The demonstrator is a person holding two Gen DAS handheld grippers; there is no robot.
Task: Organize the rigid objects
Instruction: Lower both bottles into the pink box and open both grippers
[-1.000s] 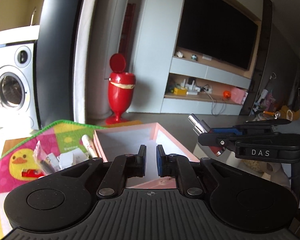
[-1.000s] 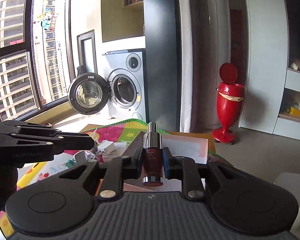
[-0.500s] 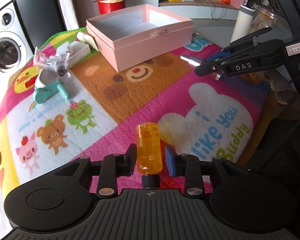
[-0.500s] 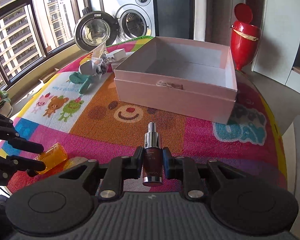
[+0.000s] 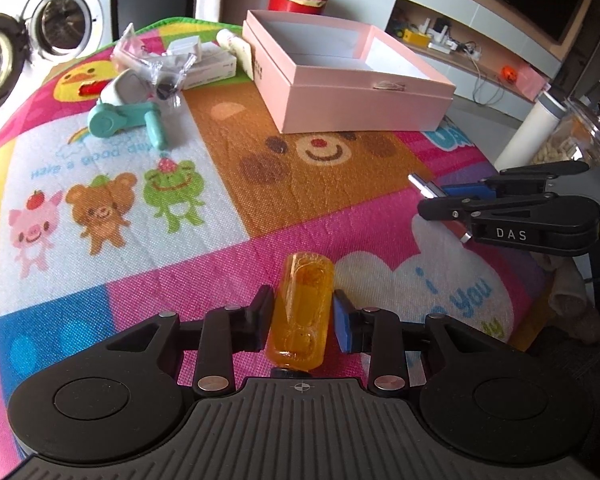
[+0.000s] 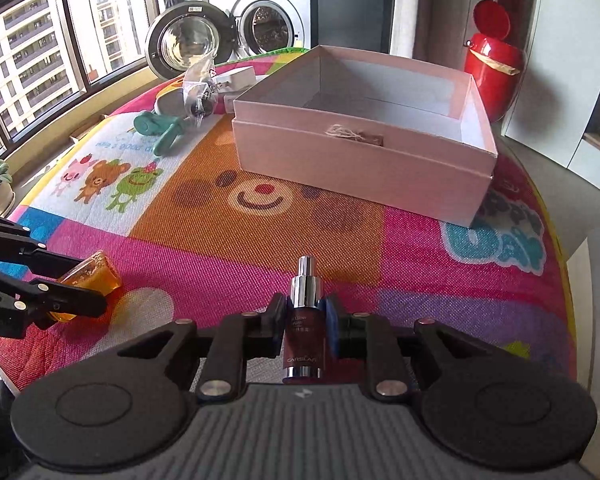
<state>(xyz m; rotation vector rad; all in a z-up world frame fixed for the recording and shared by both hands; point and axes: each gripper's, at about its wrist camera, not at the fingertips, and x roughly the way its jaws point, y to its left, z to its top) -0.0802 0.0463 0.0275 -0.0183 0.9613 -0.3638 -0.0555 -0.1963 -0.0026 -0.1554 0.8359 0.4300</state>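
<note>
Pink box (image 6: 364, 160) sits open, holding only a twine scrap. Nearer than it, left gripper (image 5: 302, 316) jaws clamp an amber bottle (image 5: 300, 312); right gripper (image 6: 305, 322) jaws clamp a dark-red pump bottle (image 6: 303, 332).

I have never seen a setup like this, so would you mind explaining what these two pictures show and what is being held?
There is no robot here: a person holds a two-finger tool in each hand, and a fisheye camera on each tool looks forward along its fingers. One picture comes from the left tool, the other from the right tool; each also catches the other tool at its edge.

The left tool is shut on an orange bottle. The right tool is shut on a dark red pump bottle with a silver top.

Below lies a colourful cartoon play mat. On it sits an open pink box, which looks empty, and beside it a pile of small items, including a teal gadget and a small white box.
</note>
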